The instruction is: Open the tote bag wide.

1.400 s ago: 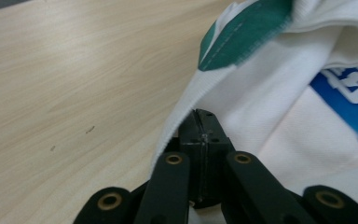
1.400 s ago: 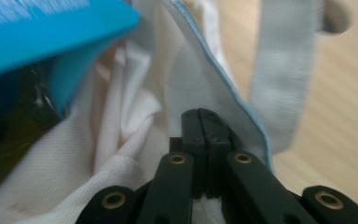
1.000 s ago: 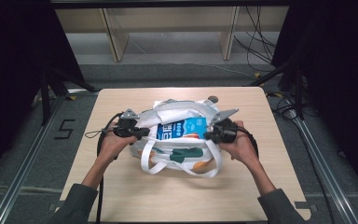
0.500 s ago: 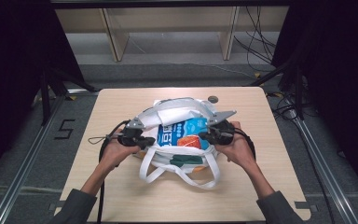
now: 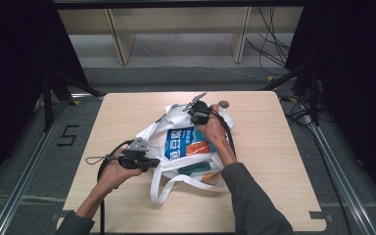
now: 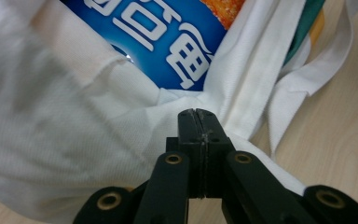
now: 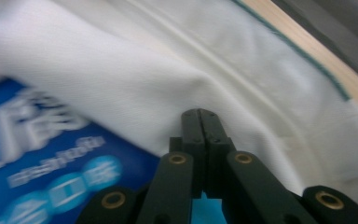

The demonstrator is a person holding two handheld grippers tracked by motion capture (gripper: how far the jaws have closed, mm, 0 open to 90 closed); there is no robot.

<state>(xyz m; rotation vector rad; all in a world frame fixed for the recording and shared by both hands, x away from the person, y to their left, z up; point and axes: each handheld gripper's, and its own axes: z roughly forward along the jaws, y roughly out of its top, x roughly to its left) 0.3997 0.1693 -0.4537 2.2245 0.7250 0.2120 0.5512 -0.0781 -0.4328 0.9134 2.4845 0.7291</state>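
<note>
A white cloth tote bag (image 5: pixel 174 120) lies mid-table with a blue snack packet (image 5: pixel 183 144) showing in its mouth. My left gripper (image 5: pixel 156 164) is at the bag's near left edge. In the left gripper view its jaws (image 6: pixel 198 112) have just been closing and meet on the bag's cloth (image 6: pixel 74 140), whose folds run to their tips below the packet (image 6: pixel 168 46). My right gripper (image 5: pixel 192 109) is over the bag's far side, shut. In the right gripper view its tips (image 7: pixel 199 112) rest against white cloth (image 7: pixel 168 60) beside the blurred packet (image 7: pixel 51 163); no pinch is visible.
The bag's white straps (image 5: pixel 176 183) loop toward the near edge of the wooden table (image 5: pixel 284 161). A small round grey object (image 5: pixel 223 104) lies just behind the bag. Metal rails and dark floor flank the table; shelf legs stand beyond it.
The right hand has swung from the bag's right side to its far side. The left hand has slid toward the near edge, and the bag has turned with its mouth facing forward.
</note>
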